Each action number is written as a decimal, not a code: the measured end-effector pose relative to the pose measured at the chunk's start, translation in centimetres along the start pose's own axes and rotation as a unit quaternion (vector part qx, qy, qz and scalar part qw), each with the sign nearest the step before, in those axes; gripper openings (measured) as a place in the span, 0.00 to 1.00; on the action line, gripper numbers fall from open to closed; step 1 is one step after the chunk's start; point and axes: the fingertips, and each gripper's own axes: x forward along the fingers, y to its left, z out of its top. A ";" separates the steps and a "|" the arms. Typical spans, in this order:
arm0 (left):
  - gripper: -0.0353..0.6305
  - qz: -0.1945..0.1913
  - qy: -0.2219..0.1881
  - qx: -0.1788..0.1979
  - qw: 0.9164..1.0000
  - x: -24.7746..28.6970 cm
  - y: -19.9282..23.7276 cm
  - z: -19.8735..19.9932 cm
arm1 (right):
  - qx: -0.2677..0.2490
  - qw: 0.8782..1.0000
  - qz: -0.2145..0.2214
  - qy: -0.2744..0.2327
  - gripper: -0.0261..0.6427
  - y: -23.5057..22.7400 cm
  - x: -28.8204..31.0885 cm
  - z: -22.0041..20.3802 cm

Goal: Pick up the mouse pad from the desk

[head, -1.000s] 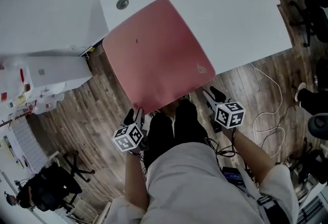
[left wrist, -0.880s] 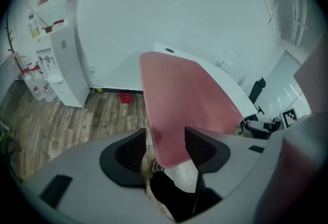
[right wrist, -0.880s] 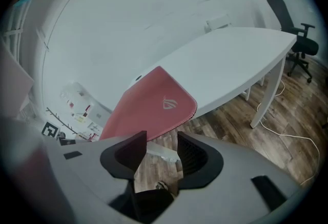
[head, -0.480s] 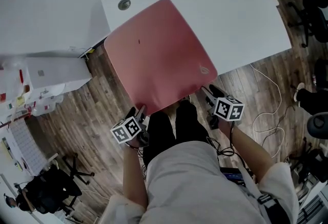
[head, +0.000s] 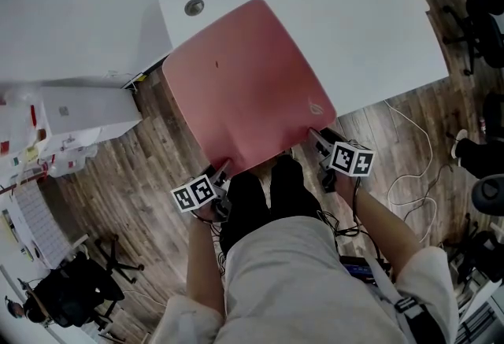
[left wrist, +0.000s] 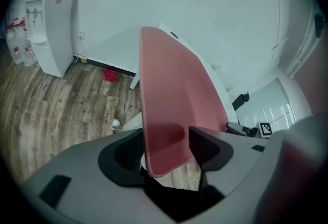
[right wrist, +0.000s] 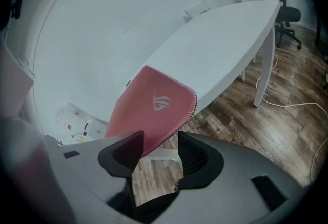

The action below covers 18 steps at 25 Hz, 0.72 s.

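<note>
A red mouse pad lies on the white desk, its near side hanging over the desk's front edge. My left gripper is at the pad's near left corner. In the left gripper view that corner sits between the wide open jaws, its edge by the left jaw. My right gripper is at the near right corner, beside the pad's logo. In the right gripper view the pad reaches in between the open jaws, with a gap to the right jaw.
A round cable hole sits in the desk behind the pad. A white cabinet stands at the left. Cables lie on the wood floor at the right, near office chairs. The person's legs are under the desk's edge.
Both grippers have moved forward and down to the pad's near corners, rolling as they went. The pad has stayed on the desk.
</note>
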 end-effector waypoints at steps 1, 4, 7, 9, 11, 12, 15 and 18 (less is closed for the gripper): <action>0.47 -0.001 0.002 0.006 1.000 0.2 -0.2 -0.1 | -0.007 1.000 -0.001 0.000 0.38 0.1 0.0 0.1; 0.47 0.010 -0.002 0.010 1.000 0.4 -0.3 0.0 | -0.023 1.000 -0.012 -0.005 0.24 0.4 -0.4 0.6; 0.46 0.010 -0.005 0.008 1.000 0.2 -0.3 0.2 | -0.030 0.999 -0.014 -0.010 0.18 0.7 -0.6 0.8; 0.44 0.011 -0.002 0.015 1.000 -0.1 -0.5 0.2 | -0.037 0.999 -0.012 -0.013 0.15 1.0 -0.7 1.0; 0.41 0.017 0.006 0.033 0.999 -0.3 -0.6 0.2 | -0.048 0.999 -0.012 -0.015 0.14 1.3 -0.7 1.1; 0.39 0.022 0.010 0.043 0.999 -0.4 -0.6 0.3 | -0.052 0.998 -0.013 -0.016 0.13 1.4 -0.8 1.2; 0.32 0.038 0.018 0.063 0.997 -0.5 -0.5 0.2 | -0.063 0.998 -0.013 -0.015 0.12 1.6 -0.8 1.4; 0.31 0.048 0.016 0.073 0.996 -0.7 -0.1 0.1 | -0.081 0.997 -0.013 -0.012 0.12 2.1 -0.6 1.2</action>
